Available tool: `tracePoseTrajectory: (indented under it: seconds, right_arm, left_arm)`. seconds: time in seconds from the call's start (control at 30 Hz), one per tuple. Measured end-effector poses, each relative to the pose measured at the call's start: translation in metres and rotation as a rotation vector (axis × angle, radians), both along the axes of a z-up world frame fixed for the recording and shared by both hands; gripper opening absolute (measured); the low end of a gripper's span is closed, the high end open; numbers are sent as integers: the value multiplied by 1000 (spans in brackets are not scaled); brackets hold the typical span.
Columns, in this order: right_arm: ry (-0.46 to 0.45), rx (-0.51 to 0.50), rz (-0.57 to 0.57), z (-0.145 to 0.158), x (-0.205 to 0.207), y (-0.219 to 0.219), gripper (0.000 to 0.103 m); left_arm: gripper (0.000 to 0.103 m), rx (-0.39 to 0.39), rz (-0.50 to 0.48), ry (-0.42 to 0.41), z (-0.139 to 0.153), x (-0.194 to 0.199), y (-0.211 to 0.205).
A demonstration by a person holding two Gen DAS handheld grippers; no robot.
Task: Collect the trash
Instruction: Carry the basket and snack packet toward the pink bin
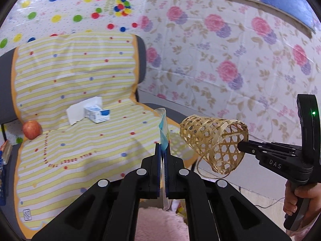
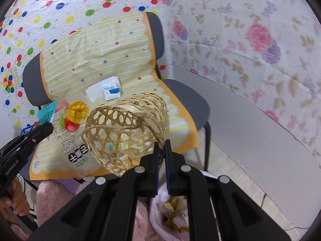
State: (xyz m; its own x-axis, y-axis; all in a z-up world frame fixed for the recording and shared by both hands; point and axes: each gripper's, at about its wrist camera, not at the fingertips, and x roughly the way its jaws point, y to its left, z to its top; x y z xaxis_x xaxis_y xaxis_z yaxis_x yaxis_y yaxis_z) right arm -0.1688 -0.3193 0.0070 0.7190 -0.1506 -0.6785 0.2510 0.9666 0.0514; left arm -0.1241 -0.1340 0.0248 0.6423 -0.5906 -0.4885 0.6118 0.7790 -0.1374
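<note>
My left gripper (image 1: 162, 146) is shut on a clear snack wrapper (image 1: 163, 126), seen edge-on here. In the right wrist view the same wrapper (image 2: 70, 140) shows a mango picture and dark print, hanging from the left gripper (image 2: 48, 126) over the chair's front left. My right gripper (image 2: 162, 144) is shut on the rim of a small woven bamboo basket (image 2: 124, 128), which is tilted with its mouth towards the camera. In the left wrist view the basket (image 1: 210, 138) hangs off the right gripper (image 1: 240, 146), just right of the wrapper. A small white and blue box (image 1: 97, 114) lies on the seat against a white tissue (image 1: 74, 112).
A grey chair (image 2: 186, 96) carries a yellow striped cloth (image 1: 70, 70). A red apple (image 1: 31, 129) rests at the seat's left edge. Pink fluffy fabric (image 1: 158, 221) lies below the grippers. A floral sheet (image 1: 230, 60) covers the wall to the right, and a hand (image 1: 297, 200) holds the right gripper's grip.
</note>
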Motion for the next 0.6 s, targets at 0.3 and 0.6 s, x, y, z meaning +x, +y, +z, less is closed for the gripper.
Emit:
tracePoseTrajectory:
  seconds: [0.3,0.6]
  right_arm:
    - [31,-3,-120,-6,-49,-29,6]
    - [101,31,-184,-34,-70,-52,6]
  left_arm:
    - [3,-6,-99,33,-14,-15,-31]
    - [3,53,-178,76,-35,-19,-70]
